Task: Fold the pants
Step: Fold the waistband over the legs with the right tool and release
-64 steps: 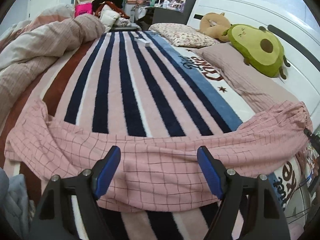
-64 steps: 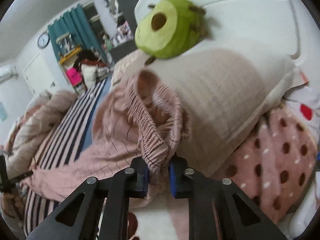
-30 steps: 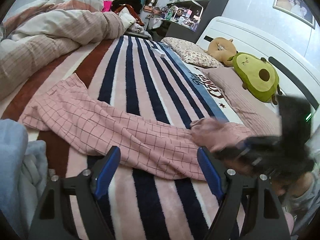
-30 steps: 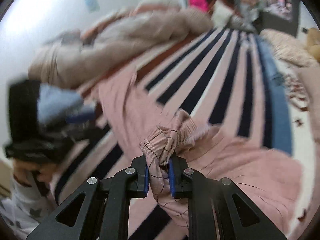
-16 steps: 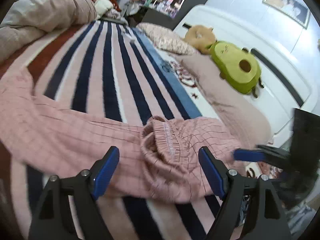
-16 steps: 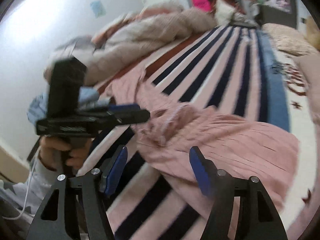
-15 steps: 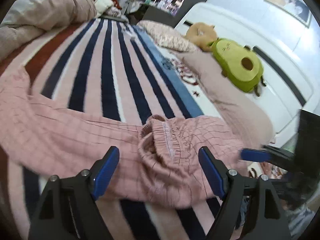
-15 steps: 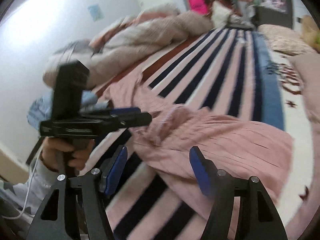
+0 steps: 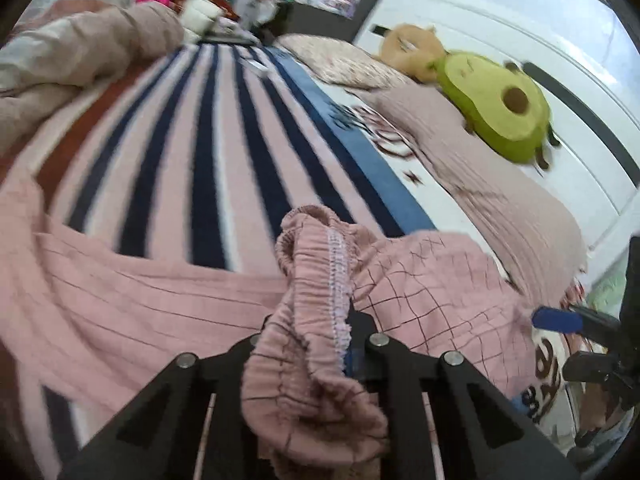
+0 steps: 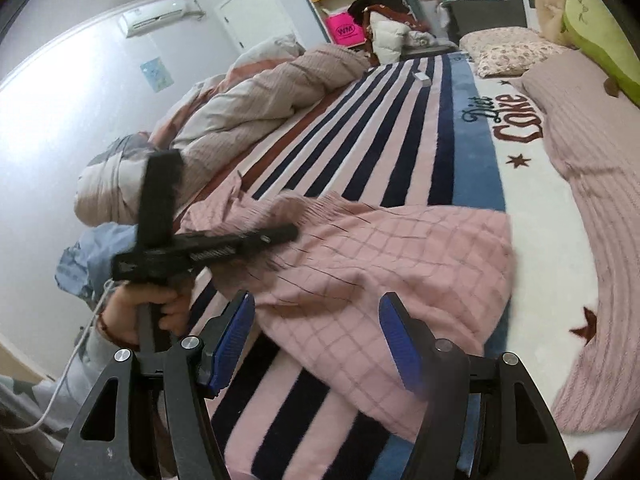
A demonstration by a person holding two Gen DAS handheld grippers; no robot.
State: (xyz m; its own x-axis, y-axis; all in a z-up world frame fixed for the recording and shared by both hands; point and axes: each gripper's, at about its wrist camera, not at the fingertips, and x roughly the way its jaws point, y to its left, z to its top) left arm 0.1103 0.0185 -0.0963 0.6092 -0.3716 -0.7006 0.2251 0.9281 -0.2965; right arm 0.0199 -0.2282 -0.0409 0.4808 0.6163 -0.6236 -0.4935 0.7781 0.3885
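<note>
Now clamping the left tool [image 9: 320,344] on the pants' [image 9: 420,284] gathered waistband [image 9: 316,264] — jaws closing, fabric between. Right tool [image 10: 316,336] agape, empty, above pants lying across the striped bed [image 10: 384,148]. Probably soft, light, limp — best pinched at the thicker elastic.

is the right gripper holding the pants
No: in the right wrist view the right gripper stands open, its blue pads apart with the pink pants lying on the bed beyond them, ungripped.

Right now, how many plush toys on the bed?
2. Green avocado plush on the pink pillow by the headboard; tan plush just behind, touching it. More may be hidden.
</note>
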